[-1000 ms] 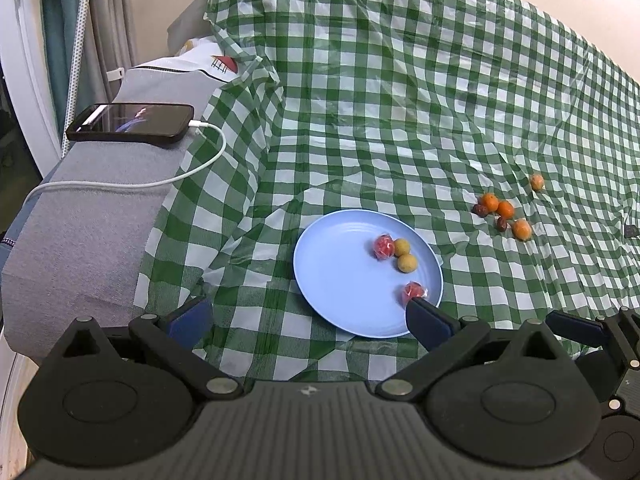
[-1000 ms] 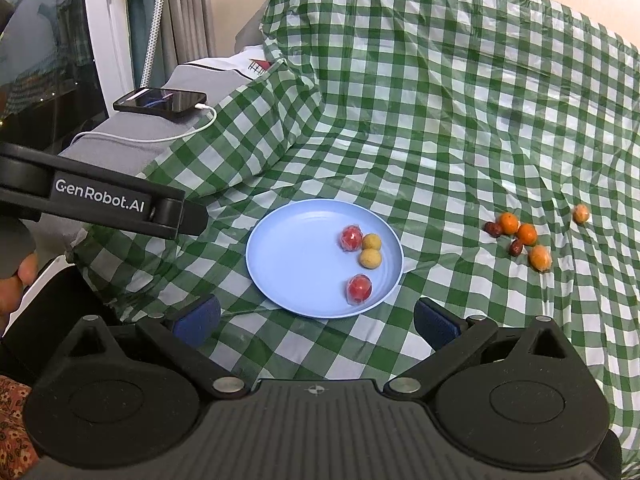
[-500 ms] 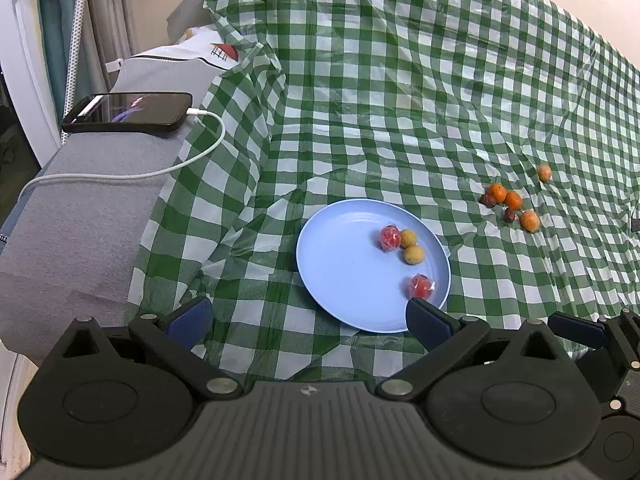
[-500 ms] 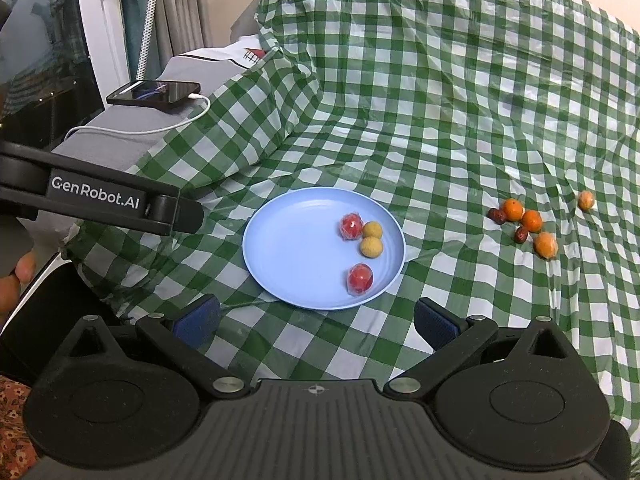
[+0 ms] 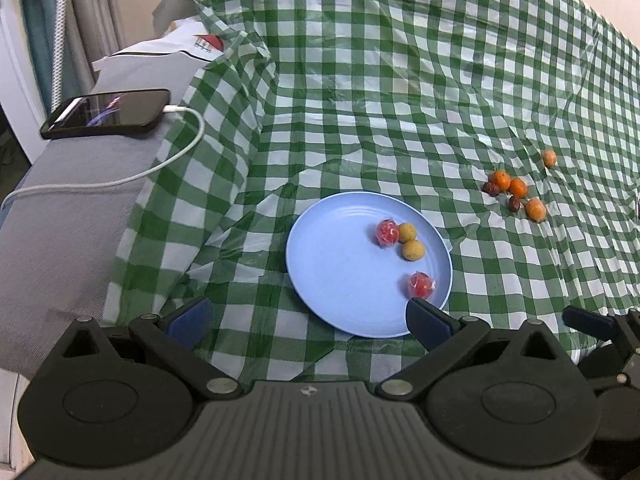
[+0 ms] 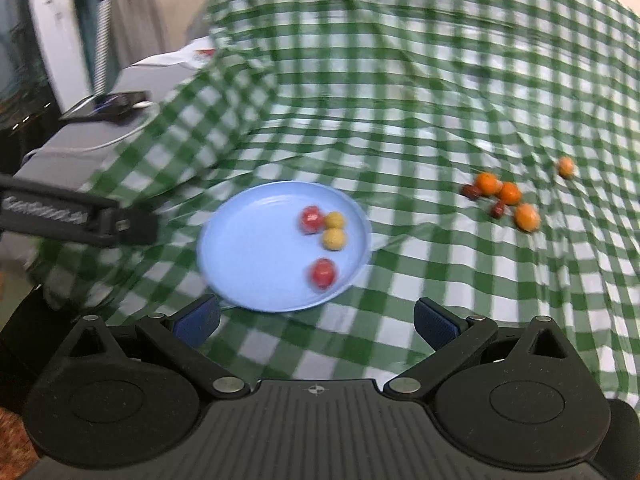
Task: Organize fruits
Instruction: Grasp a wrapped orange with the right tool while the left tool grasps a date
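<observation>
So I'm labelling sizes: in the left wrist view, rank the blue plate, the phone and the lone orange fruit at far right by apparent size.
1. blue plate
2. phone
3. lone orange fruit, farthest from the camera, which shrinks it further

Your plate (image 5: 332, 280) lies on the cloth (image 5: 400, 100) and holds 4 fruits (image 5: 412, 249). To its right, 6 more (image 5: 516, 194) lie loose. A phone (image 5: 108, 114) lies far left.

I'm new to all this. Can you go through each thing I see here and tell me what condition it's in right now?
Left gripper: open, holding nothing.
Right gripper: open, holding nothing.
Blue plate: flat on the cloth, holding four fruits.
Red fruits: two, wrapped, on the plate.
Yellow fruits: two, on the plate.
Orange fruits: four, loose on the cloth.
Dark fruits: two, beside the oranges.
Phone: lying flat, cable plugged in.
Checked cloth: spread, wrinkled.
</observation>
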{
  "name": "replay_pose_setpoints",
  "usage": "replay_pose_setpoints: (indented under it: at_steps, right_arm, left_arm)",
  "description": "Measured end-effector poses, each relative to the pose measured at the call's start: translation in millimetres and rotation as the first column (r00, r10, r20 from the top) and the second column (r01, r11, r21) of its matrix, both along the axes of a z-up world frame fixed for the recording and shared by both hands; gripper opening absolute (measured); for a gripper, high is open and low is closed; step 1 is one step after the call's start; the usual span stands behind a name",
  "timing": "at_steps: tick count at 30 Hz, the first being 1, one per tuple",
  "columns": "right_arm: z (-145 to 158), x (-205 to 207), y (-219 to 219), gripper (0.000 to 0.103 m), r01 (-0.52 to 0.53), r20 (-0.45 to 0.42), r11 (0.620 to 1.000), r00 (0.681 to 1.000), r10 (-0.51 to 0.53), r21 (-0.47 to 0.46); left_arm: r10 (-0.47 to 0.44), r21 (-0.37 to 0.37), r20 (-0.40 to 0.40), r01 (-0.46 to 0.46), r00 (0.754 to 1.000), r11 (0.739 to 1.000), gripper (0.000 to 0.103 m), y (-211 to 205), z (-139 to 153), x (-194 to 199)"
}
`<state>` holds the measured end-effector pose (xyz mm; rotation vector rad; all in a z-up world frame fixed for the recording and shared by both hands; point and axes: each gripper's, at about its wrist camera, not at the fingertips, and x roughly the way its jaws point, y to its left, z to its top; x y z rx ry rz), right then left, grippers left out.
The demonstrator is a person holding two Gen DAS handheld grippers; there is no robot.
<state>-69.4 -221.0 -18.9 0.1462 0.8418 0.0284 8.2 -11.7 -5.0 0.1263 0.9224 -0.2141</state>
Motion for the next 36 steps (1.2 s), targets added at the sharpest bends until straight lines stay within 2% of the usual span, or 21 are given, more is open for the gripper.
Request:
replay_pose_setpoints:
  at_steps: [5, 9, 13, 16, 19, 20, 21, 26, 28, 29, 30, 31, 33, 36]
  right_arm:
    - [-19, 12, -43, 0.102, 0.137, -0.006, 0.990, 0.990, -0.137, -0.009]
    - [-40, 27, -85, 0.102, 0.257, 0.012, 0.965, 0.966, -0.257, -0.044]
    - [-65, 48, -127, 0.101, 0.348, 0.061, 0.933, 0.937, -0.343, -0.089]
    - [-84, 72, -153, 0.095, 0.372, 0.123, 0.916, 0.926, -0.356, -0.148]
    - [-106, 99, -176, 0.074, 0.372, 0.162, 0.907, 0.925, -0.344, -0.199]
    - [-115, 109, -184, 0.061, 0.366, 0.160, 0.909, 0.927, -0.339, -0.200]
    - [-121, 118, -190, 0.053, 0.362, 0.152, 0.911, 0.930, -0.336, -0.197]
    - [-150, 144, -215, 0.052, 0.329, 0.139, 0.922, 0.942, -0.305, -0.205]
    - [-156, 153, -218, 0.051, 0.287, 0.143, 0.942, 0.954, -0.265, -0.174]
    - [-160, 156, -217, 0.050, 0.270, 0.141, 0.946, 0.959, -0.248, -0.177]
    - [-163, 158, -217, 0.035, 0.251, 0.135, 0.951, 0.964, -0.229, -0.182]
    - [-166, 158, -218, 0.034, 0.238, 0.126, 0.956, 0.968, -0.218, -0.169]
    - [-163, 153, -226, 0.033, 0.256, 0.144, 0.957, 0.961, -0.237, -0.134]
    - [-156, 141, -246, 0.033, 0.369, 0.207, 0.923, 0.917, -0.341, -0.113]
  left_arm:
    - [-0.039, 0.016, -0.011, 0.039, 0.999, 0.999, 0.103, -28, -2, 21]
    - [-0.084, 0.036, -0.003, 0.084, 0.996, 0.996, 0.103, -61, -5, 43]
    - [-0.116, 0.054, 0.001, 0.115, 0.993, 0.992, 0.103, -97, -13, 71]
    - [-0.152, 0.060, -0.013, 0.152, 0.988, 0.987, 0.103, -124, -22, 94]
    - [-0.186, 0.073, -0.011, 0.187, 0.982, 0.980, 0.103, -153, -31, 114]
    - [-0.197, 0.074, -0.011, 0.197, 0.980, 0.978, 0.103, -163, -35, 120]
    - [-0.209, 0.075, -0.011, 0.209, 0.978, 0.975, 0.103, -173, -39, 127]
    - [-0.282, 0.088, -0.017, 0.283, 0.959, 0.955, 0.103, -223, -66, 155]
    - [-0.320, 0.099, -0.032, 0.322, 0.947, 0.942, 0.103, -244, -81, 166]
    - [-0.336, 0.100, -0.043, 0.339, 0.941, 0.936, 0.103, -254, -88, 173]
    - [-0.349, 0.098, -0.053, 0.352, 0.936, 0.931, 0.103, -264, -96, 178]
    - [-0.369, 0.090, -0.063, 0.374, 0.927, 0.923, 0.103, -274, -103, 184]
    - [-0.407, 0.084, -0.074, 0.412, 0.911, 0.907, 0.103, -290, -116, 193]
    - [-0.455, 0.084, -0.079, 0.461, 0.887, 0.884, 0.103, -314, -134, 205]
